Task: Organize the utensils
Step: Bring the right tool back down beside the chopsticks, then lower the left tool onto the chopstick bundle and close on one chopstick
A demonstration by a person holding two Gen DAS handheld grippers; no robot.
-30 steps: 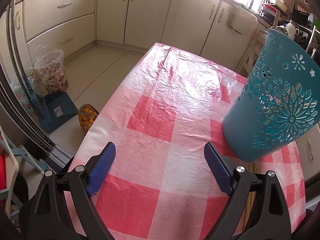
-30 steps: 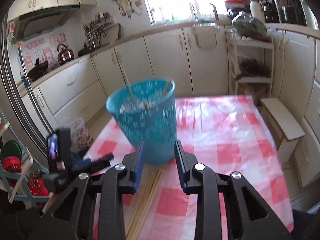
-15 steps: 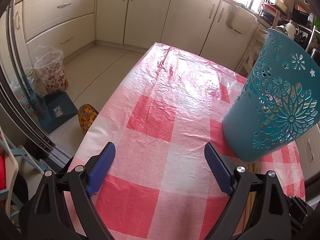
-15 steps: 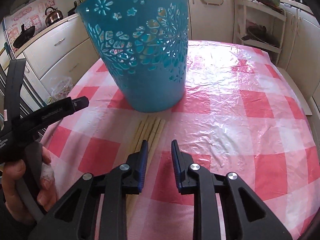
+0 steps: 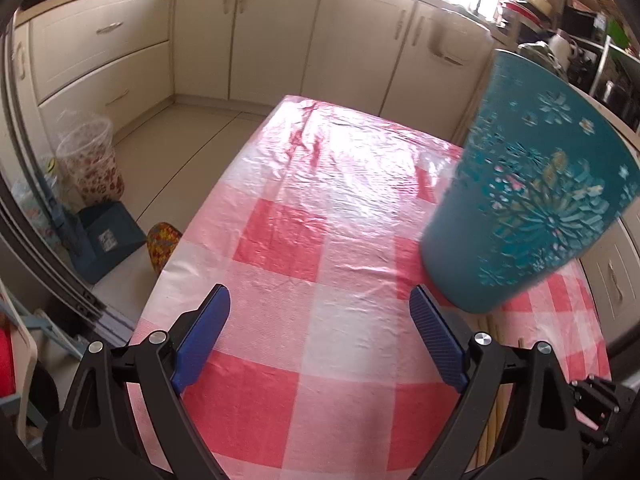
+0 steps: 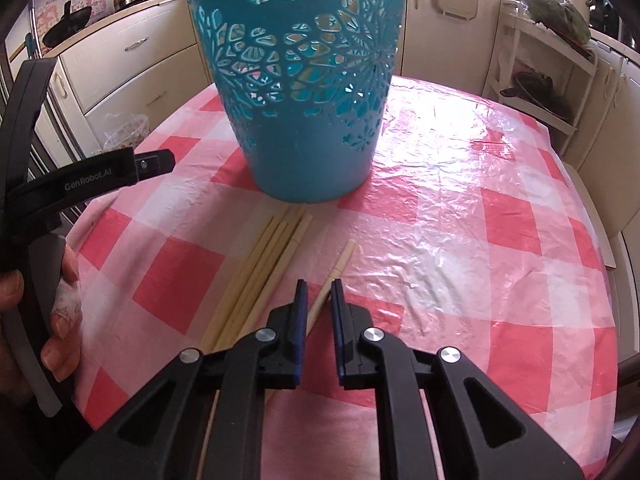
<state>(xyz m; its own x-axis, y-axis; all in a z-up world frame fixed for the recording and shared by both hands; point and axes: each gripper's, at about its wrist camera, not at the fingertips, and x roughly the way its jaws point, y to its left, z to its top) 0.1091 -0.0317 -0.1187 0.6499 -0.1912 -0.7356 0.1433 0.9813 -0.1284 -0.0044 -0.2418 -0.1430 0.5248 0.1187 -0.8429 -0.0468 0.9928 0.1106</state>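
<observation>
A teal cut-out plastic basket (image 6: 304, 92) stands on the red-and-white checked tablecloth; it also shows at the right of the left wrist view (image 5: 532, 204). Several pale wooden chopsticks (image 6: 260, 276) lie in a bundle in front of it. One separate chopstick (image 6: 334, 274) lies to their right and runs between the blue pads of my right gripper (image 6: 318, 286), which is low over the table with its jaws narrowly apart around it. My left gripper (image 5: 320, 316) is wide open and empty above the cloth, left of the basket.
The table (image 5: 320, 184) ends at a rounded left edge above the floor. On the floor stand a patterned bin (image 5: 92, 160) and a blue dustpan (image 5: 108, 236). Cream cabinets (image 5: 276, 36) line the far walls. A white shelf rack (image 6: 548, 68) stands right of the table.
My right gripper has dropped low toward the table and come over the single chopstick, jaws narrowing around it. The left gripper has shifted slightly; the basket looks blurred in its view.
</observation>
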